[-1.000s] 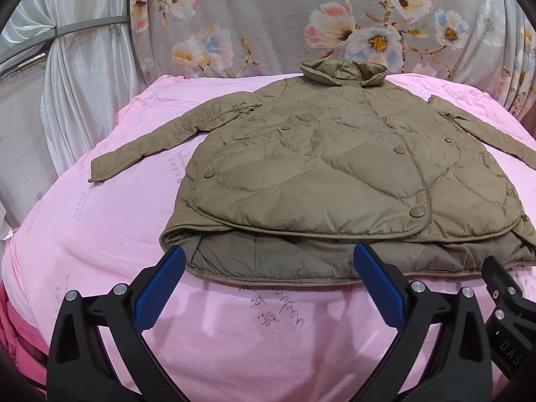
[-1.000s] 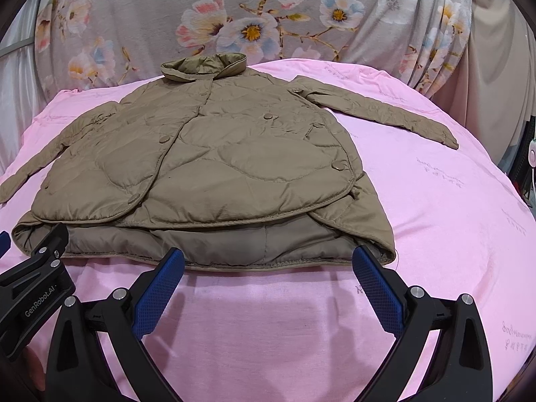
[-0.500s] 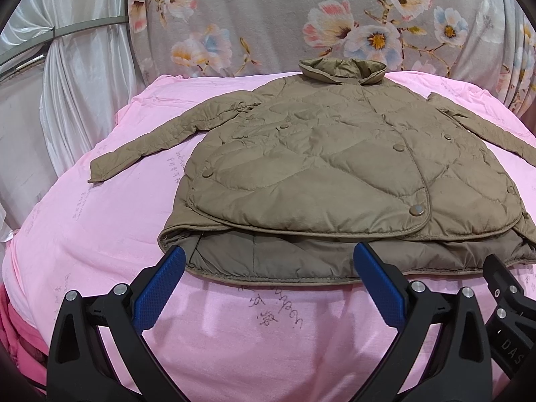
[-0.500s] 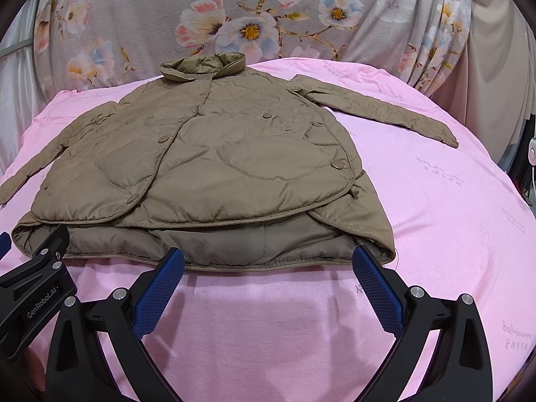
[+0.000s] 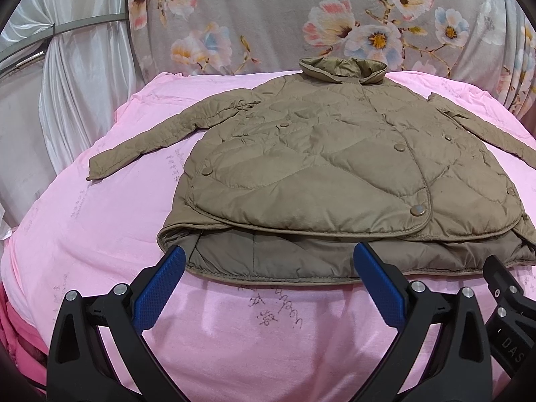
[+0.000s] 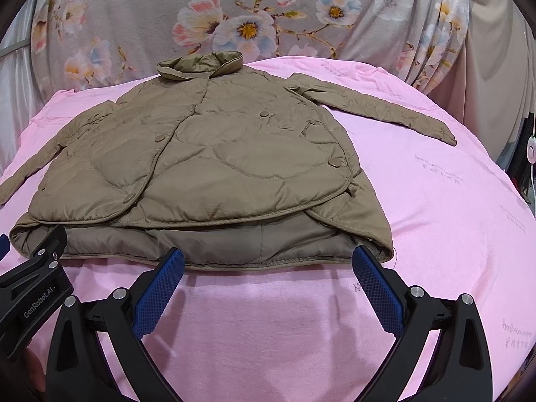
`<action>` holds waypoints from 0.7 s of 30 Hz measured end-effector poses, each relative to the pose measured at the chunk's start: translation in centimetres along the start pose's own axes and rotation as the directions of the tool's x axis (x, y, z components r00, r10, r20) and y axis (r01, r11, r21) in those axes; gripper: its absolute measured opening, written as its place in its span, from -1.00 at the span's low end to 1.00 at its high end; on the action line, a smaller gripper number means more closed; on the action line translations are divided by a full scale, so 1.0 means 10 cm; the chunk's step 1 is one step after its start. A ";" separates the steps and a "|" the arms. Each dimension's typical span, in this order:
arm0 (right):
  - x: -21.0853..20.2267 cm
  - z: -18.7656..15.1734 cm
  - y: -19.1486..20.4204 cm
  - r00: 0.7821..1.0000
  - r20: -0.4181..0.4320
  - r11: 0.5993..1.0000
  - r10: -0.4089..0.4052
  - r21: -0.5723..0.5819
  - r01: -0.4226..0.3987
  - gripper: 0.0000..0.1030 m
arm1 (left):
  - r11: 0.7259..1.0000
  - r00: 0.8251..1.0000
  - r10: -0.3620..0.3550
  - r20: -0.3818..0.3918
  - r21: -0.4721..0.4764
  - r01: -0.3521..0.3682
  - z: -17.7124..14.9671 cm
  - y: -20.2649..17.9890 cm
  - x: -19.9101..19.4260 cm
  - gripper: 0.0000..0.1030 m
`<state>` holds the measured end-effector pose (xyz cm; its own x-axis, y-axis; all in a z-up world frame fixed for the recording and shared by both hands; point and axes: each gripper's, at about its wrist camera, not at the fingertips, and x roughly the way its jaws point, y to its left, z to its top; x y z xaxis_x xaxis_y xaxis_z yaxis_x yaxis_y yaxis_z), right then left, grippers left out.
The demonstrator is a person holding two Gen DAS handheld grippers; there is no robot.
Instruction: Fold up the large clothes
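Observation:
An olive quilted jacket (image 5: pixel 335 167) lies flat and face up on a pink sheet (image 5: pixel 100 251), collar at the far side and both sleeves spread outward. Its left sleeve (image 5: pixel 160 137) runs toward the left edge; its right sleeve (image 6: pixel 375 110) stretches to the right. My left gripper (image 5: pixel 268 258) is open just short of the jacket's near hem, toward its left corner. My right gripper (image 6: pixel 268 261) is open at the same hem (image 6: pixel 274 263), with its right fingertip beside the jacket's right corner. Nothing sits between either pair of blue pads.
A flowered grey cloth (image 5: pixel 301 16) hangs behind the pink surface. White drapery (image 5: pixel 67 67) stands at the left. The other gripper's black body shows at the right edge of the left wrist view (image 5: pixel 509 301) and the left edge of the right wrist view (image 6: pixel 30 284).
Both grippers have crept very slightly toward the jacket's near hem. The jacket has not moved, and both grippers stay open.

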<state>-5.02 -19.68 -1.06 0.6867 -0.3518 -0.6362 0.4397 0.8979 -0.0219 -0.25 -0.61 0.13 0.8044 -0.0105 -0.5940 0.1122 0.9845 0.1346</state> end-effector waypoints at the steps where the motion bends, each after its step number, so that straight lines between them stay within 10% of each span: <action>1: -0.01 0.00 0.00 1.000 0.001 1.000 -0.001 0.001 0.001 0.90 | 1.000 1.000 0.001 -0.001 0.001 -0.001 0.00 0.00 0.00 0.90; 21: -0.24 0.22 -0.27 0.998 0.067 1.000 0.015 -0.001 -0.015 0.90 | 1.000 0.999 -0.011 0.050 -0.018 0.012 0.08 0.15 -0.21 0.91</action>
<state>-6.57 -21.89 2.22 0.7306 -0.3550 -0.5833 0.4283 0.9035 -0.0134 -1.33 0.77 2.19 0.8314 -0.0304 -0.5549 0.1115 0.9873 0.1131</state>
